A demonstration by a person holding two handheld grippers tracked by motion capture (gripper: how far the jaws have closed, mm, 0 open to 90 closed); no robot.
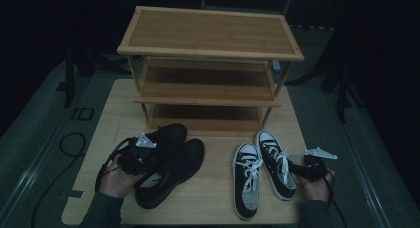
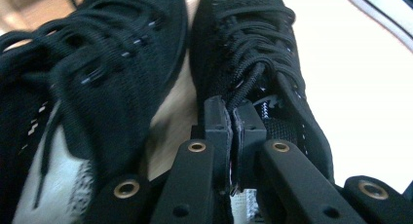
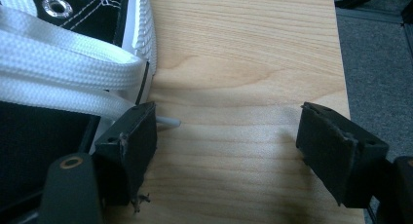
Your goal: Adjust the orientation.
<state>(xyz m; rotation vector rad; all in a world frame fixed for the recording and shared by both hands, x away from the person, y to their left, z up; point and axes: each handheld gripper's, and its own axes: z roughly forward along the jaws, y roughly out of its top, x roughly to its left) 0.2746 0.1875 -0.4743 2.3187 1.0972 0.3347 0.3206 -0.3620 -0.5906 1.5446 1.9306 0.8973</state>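
Two black mesh sneakers lie side by side at the table's left. My left gripper (image 1: pixel 144 157) sits over them, and in the left gripper view it (image 2: pixel 234 121) is shut on the tongue of the nearer black sneaker (image 2: pixel 248 44) (image 1: pixel 179 167), just below its laces. The other black sneaker (image 2: pixel 112 68) (image 1: pixel 171 135) lies alongside. A pair of black-and-white canvas sneakers lies at the right (image 1: pixel 246 178) (image 1: pixel 275 163). My right gripper (image 1: pixel 300 168) (image 3: pixel 226 136) stands open over bare wood, its left jaw beside the canvas sneaker (image 3: pixel 29 136) and its white lace (image 3: pixel 63 73).
A three-shelf bamboo shoe rack (image 1: pixel 210 29) stands at the back of the wooden table (image 1: pixel 218 198), its shelves bare. The table's right edge (image 3: pixel 341 78) is close to my right gripper, with grey floor beyond. Cables trail off the left side.
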